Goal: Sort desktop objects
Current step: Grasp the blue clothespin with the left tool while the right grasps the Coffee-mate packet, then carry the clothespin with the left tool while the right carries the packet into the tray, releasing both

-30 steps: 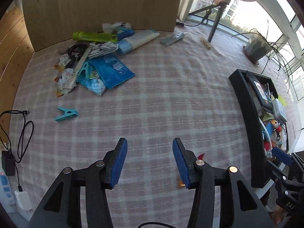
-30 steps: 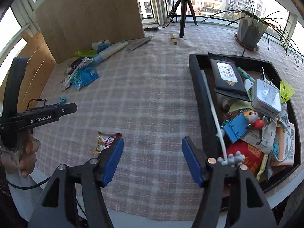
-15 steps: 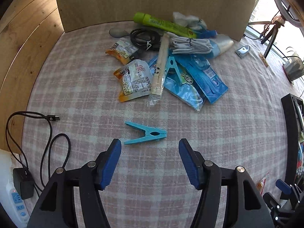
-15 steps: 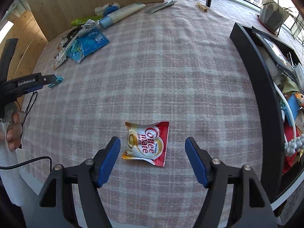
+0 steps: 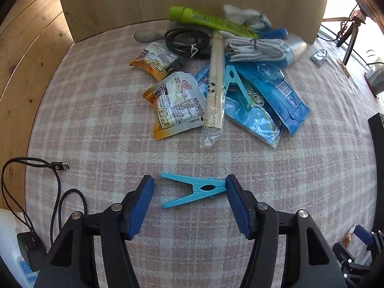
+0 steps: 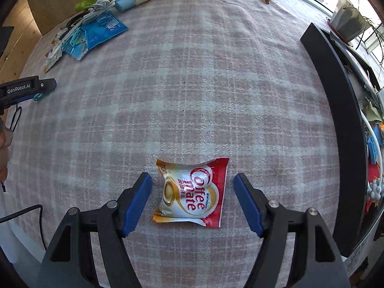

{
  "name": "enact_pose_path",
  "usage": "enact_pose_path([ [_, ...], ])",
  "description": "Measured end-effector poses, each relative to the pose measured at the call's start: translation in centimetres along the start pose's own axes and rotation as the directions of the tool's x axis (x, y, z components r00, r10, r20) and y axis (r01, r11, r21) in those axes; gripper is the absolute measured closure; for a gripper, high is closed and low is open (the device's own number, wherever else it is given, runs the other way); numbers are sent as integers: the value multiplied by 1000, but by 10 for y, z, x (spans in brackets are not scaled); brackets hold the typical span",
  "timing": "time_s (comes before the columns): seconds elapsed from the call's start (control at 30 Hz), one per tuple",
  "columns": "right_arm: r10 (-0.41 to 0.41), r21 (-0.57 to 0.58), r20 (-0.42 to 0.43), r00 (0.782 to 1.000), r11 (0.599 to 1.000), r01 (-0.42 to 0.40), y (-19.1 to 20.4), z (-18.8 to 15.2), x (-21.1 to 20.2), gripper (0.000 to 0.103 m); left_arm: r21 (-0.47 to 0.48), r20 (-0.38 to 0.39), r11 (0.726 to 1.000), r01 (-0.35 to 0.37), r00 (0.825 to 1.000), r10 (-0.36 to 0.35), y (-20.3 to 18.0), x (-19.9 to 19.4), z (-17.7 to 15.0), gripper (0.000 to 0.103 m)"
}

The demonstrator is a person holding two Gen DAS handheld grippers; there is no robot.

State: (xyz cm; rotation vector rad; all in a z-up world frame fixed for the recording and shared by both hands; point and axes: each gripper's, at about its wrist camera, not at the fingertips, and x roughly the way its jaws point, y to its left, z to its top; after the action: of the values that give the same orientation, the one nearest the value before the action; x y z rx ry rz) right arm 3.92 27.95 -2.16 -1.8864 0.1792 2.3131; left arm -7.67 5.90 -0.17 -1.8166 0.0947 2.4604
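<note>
Over the last second you have swung your left gripper [image 5: 189, 204] away from the bare middle of the pink-and-white checked tablecloth [image 5: 96, 120] and dropped it over the flat turquoise plastic clothes peg [image 5: 194, 189], which was far off at the left then and now lies on the cloth between the blue pads. The jaws are closing on it: the right pad looks to be touching the peg's closed nose, while the left pad stands just clear of the two splayed handle tips, so nothing is pinched yet. Beyond it, at the far side, the heap of packets, cables and the green tube [image 5: 208, 20] sits untouched. Move right and your right gripper [image 6: 192, 201] has made the same kind of move, off the edge of the black plastic tray [image 6: 336, 110] and down over the crinkled red-and-white coffee creamer sachet [image 6: 192, 192], which lies flat on the cloth near you. There the fingers are spread wide, a clear gap on each side of the sachet, and they hold nothing. I judge both hands are now set for a pick; the tray at the right, already full of sorted items, looks like the place both will go.
</note>
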Motion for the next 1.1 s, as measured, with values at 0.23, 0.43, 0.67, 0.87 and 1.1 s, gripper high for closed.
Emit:
enact_pose_path([
  [0.23, 29, 11, 21, 999, 1000, -29, -28, -10, -9, 58, -11, 6, 999, 33, 999, -33, 24, 1, 4, 62],
  [0.43, 74, 42, 67, 995, 996, -77, -61, -14, -30, 83, -41, 20, 997, 70, 997, -69, 45, -14, 2, 62],
  [0.67, 140, 70, 92, 986, 987, -147, -84, -20, -52, 85, -50, 45, 994, 98, 994, -96, 42, -40, 6, 62],
  [0.87, 177, 85, 165, 970, 978, -193, -110, -35, -95, 85, -37, 72, 993, 114, 991, -111, 13, -69, -7, 62],
  [1.1, 185, 93, 221, 958, 973, -209, -125, -26, -120, 85, 27, 99, 987, 156, 982, -158, -41, -93, 0, 62],
])
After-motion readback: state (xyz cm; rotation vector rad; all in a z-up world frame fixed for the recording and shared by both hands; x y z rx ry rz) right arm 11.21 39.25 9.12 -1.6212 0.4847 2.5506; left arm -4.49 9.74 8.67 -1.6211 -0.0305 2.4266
